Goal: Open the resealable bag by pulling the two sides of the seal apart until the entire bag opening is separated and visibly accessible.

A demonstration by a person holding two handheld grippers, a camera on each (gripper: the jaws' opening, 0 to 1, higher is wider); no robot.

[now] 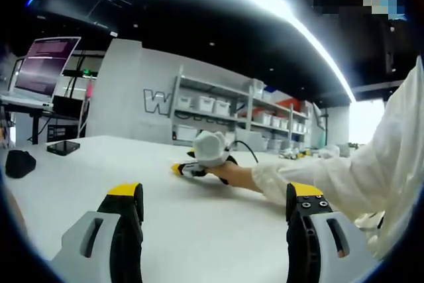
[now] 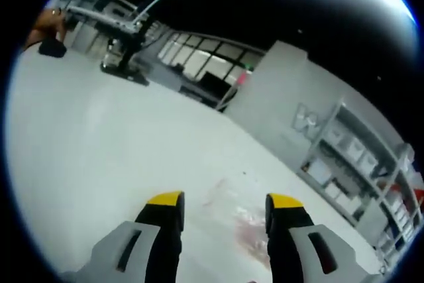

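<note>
On the white table [image 2: 99,164], the clear resealable bag [image 2: 242,220] lies flat just ahead of the right gripper [image 2: 225,207], whose jaws stand apart and empty. The left gripper [image 1: 215,200] is spread wide too, holding nothing. Best to pinch one seal lip cleanly before pulling.

worktop [image 2: 99,137]: smooth, matt white surface
resealable bag [image 2: 248,220]: thin clear plastic, slightly shiny, blurred
left gripper [image 1: 215,207]: matt grey and black plastic, yellow tips
sleeve [image 1: 344,170]: white cloth, soft folds
</note>
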